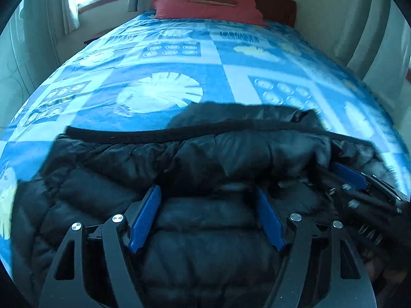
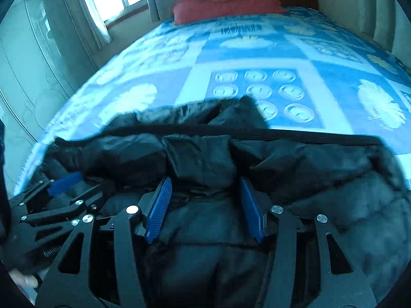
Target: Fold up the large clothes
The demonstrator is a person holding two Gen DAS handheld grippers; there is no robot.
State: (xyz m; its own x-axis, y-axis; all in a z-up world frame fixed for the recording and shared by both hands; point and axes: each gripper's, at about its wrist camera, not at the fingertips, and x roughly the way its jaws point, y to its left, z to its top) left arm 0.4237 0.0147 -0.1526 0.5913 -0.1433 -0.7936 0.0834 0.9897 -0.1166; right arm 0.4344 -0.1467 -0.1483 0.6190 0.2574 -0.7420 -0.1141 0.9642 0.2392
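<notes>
A black quilted puffer jacket (image 1: 179,169) lies bunched at the near end of the bed, its dark ribbed hem (image 1: 154,134) running across the top. It also fills the lower half of the right wrist view (image 2: 295,169). My left gripper (image 1: 208,192) has its blue pads wide apart with a thick fold of the jacket between them. My right gripper (image 2: 205,184) stands the same way, its jaws apart around a bulging fold. Each gripper shows in the other's view, the right one (image 1: 354,177) and the left one (image 2: 64,182).
The bed (image 1: 218,59) has a blue and white patterned cover stretching far ahead. A red pillow (image 1: 205,7) and a dark wooden headboard (image 1: 280,5) are at the far end. A window with curtains (image 2: 102,0) and a wardrobe (image 2: 30,51) are on the left.
</notes>
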